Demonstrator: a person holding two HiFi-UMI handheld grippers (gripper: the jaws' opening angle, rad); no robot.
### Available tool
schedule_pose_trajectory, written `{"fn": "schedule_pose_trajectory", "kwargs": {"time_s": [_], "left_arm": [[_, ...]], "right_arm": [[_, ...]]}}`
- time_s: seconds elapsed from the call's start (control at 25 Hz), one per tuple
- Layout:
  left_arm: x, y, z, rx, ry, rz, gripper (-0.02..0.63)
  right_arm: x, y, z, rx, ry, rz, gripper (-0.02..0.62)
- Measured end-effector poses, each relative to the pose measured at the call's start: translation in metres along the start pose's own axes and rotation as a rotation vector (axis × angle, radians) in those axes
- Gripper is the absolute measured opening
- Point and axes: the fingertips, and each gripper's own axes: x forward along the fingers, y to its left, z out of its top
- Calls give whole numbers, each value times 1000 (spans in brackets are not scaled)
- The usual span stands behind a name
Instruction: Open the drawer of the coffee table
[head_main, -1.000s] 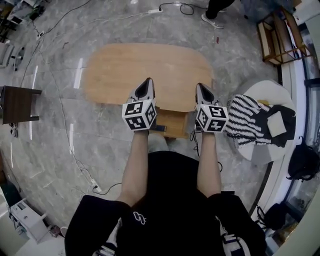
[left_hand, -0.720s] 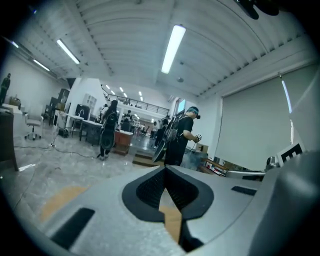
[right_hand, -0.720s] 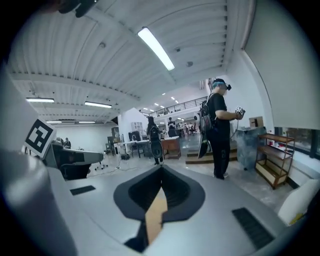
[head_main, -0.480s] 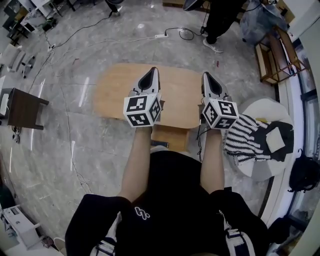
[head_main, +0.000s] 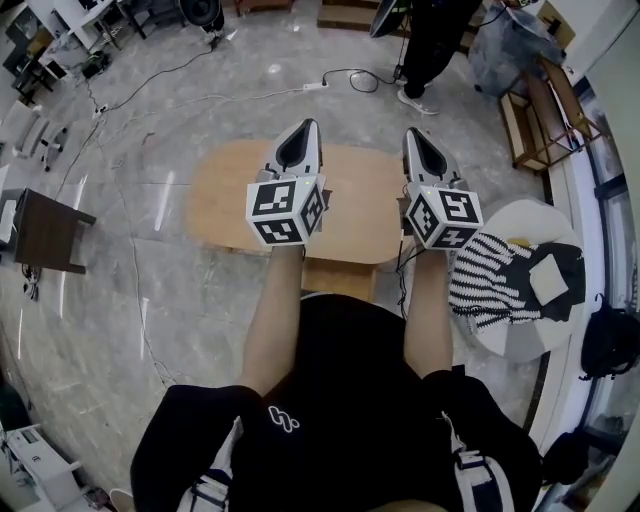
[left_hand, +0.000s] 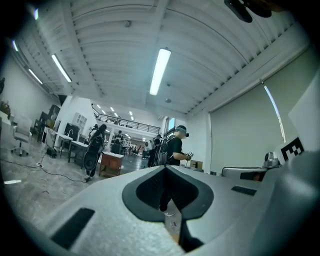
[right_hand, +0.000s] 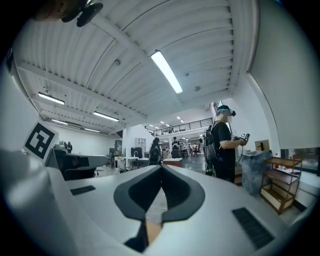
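Observation:
The coffee table (head_main: 350, 215) has an oval light-wood top and stands on the grey marble floor ahead of me. Its wooden drawer (head_main: 338, 278) sticks out from under the near edge, between my forearms. My left gripper (head_main: 306, 126) and right gripper (head_main: 413, 133) are held side by side high above the tabletop, pointing level and away from me. Both are shut with nothing between the jaws. The left gripper (left_hand: 166, 167) and right gripper (right_hand: 161, 167) views look out across the room, at people and the ceiling, not at the table.
A round white stool (head_main: 520, 320) with a striped cloth (head_main: 490, 270) stands right of the table. A dark side table (head_main: 45, 230) is at the left, a wooden shelf (head_main: 545, 95) at the far right. A person (head_main: 430, 40) stands beyond the table. Cables (head_main: 150, 330) run over the floor.
Both grippers have risen from beside the pulled-out drawer to well above the tabletop, still shut. The head view has lifted too, and the drawer remains out.

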Motion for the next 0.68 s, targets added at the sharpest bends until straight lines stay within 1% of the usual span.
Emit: {"fn": "schedule_pose_trajectory", "kwargs": {"time_s": [0.48,0.68], "left_arm": [[5,-8,-2,3,-1,-18,9],[9,-12,-6,-13,13,-18,9]], "right_arm": [[-4,-7,6,-6,-20,-15,11],[-4,-14,5,-1,-14,-20,11]]}}
